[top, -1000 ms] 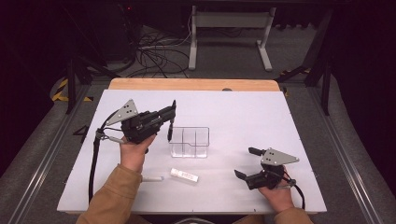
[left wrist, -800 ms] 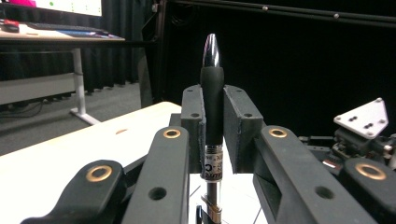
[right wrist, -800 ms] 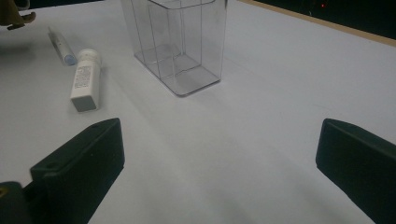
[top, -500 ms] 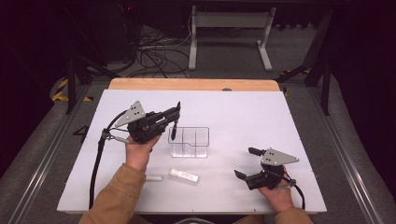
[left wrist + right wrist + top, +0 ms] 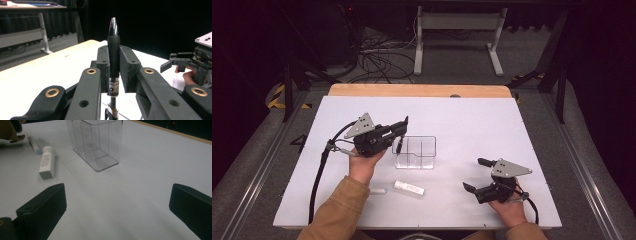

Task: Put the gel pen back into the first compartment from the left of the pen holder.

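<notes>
My left gripper (image 5: 400, 134) is shut on a black pen (image 5: 113, 53) with a silver tip, held crosswise between the jaws. In the high view the pen (image 5: 398, 145) hangs down from the jaws just above the left edge of a clear plastic organizer (image 5: 418, 152) with compartments. A white tube (image 5: 409, 187) and a thin white marker (image 5: 377, 191) lie on the table in front of the organizer. My right gripper (image 5: 477, 175) rests open near the front right, with nothing between its jaws; the organizer (image 5: 96, 142) and the white tube (image 5: 46, 163) lie ahead of it.
The white table (image 5: 472, 120) has a wooden strip along its far edge. The left gripper's cable (image 5: 319, 170) trails down the table's left side. A metal stand and cables sit on the floor beyond the table.
My left gripper has moved right and slightly down with the pen, closer to the organizer's left edge. The right gripper has stayed put.
</notes>
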A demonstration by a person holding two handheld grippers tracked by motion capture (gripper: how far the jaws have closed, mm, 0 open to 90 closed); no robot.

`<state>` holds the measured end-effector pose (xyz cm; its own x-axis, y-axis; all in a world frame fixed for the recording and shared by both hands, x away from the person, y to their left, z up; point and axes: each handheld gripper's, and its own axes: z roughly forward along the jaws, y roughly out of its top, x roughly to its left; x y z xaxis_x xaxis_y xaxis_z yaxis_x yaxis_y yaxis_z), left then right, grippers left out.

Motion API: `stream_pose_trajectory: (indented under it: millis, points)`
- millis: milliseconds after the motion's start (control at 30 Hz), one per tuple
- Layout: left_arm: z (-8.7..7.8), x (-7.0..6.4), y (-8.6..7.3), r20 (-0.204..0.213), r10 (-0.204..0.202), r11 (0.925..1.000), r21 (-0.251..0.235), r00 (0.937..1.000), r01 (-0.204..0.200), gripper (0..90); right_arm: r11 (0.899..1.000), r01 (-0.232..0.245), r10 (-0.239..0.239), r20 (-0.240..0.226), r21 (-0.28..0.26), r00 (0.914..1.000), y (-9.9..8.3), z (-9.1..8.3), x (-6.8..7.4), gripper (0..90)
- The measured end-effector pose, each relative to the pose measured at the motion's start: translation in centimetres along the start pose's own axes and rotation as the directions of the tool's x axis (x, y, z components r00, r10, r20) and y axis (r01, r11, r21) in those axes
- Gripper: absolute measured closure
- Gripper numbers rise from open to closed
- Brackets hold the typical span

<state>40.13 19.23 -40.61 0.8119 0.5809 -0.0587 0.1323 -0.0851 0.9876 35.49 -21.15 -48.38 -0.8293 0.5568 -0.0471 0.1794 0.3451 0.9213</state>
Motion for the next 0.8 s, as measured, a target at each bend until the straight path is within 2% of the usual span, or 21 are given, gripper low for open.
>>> stream_pose_trajectory:
  millis: [233, 367, 567, 600, 800]
  points:
    - [0.0, 0.1, -0.6, 0.001, -0.009, 0.9995, 0.032, 1.0000, 0.009, 79.0, 1.000, 0.001, -0.001, -0.001, 0.000, 1.0000, 0.0, 0.0, 0.0, 1.5]
    - [0.2, 0.1, -1.1, 0.010, -0.028, 0.9981, 0.056, 0.9995, 0.028, 79.0, 1.000, 0.000, 0.000, -0.003, 0.000, 1.0000, 0.0, 0.0, 0.0, 1.5]
    - [0.4, 0.1, -1.4, 0.011, -0.014, 0.9962, 0.086, 0.9999, 0.013, 79.0, 1.000, 0.004, -0.004, -0.003, -0.001, 1.0000, 0.0, 0.0, 0.0, 1.5]
    - [0.4, 0.0, -1.5, 0.011, -0.026, 0.9958, 0.088, 0.9996, 0.025, 79.0, 1.000, 0.003, -0.003, -0.004, -0.001, 1.0000, 0.0, 0.0, 0.0, 1.5]
    - [0.4, -0.1, -1.6, 0.005, -0.023, 0.9944, 0.104, 0.9997, 0.022, 78.9, 1.000, 0.003, -0.003, -0.004, -0.001, 1.0000, 0.0, 0.0, 0.0, 1.5]
